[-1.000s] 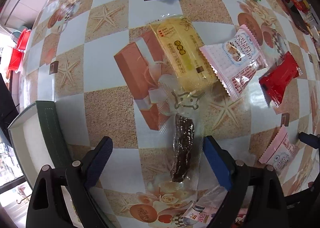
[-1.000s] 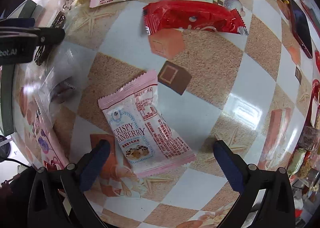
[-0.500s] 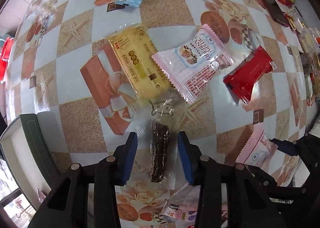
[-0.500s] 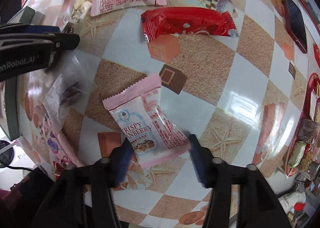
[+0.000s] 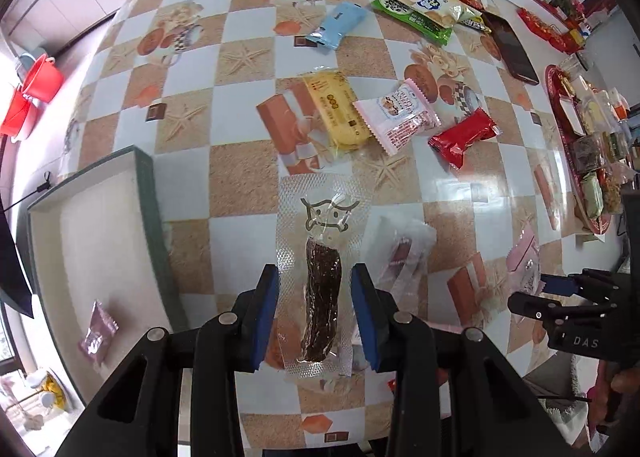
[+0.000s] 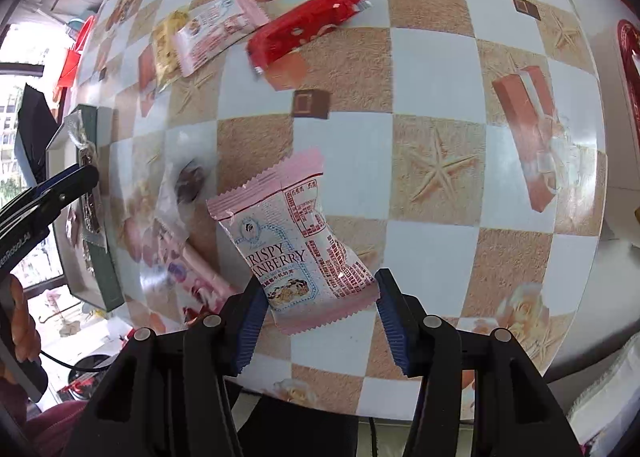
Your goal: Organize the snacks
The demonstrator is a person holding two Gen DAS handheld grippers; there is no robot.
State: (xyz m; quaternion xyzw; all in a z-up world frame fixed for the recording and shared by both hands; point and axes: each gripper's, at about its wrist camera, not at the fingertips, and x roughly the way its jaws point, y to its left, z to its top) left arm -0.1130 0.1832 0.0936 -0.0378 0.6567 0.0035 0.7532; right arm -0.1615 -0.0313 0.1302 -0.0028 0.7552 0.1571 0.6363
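My left gripper is shut on a clear packet with a dark brown snack bar and holds it lifted above the table. My right gripper is shut on a pink Crispy Cranberry packet, also raised off the table. A green-rimmed box with a white inside lies at the left and holds one small pink packet. The left gripper with its packet also shows at the left of the right wrist view.
On the checkered table lie a yellow packet, a second pink cranberry packet, a red packet, a blue packet, a green bag, a dark phone and a clear-wrapped snack. A red tray of snacks stands at the right.
Both grippers closed from wide open onto their packets and lifted them off the table. Both views pulled back and up from the tabletop.
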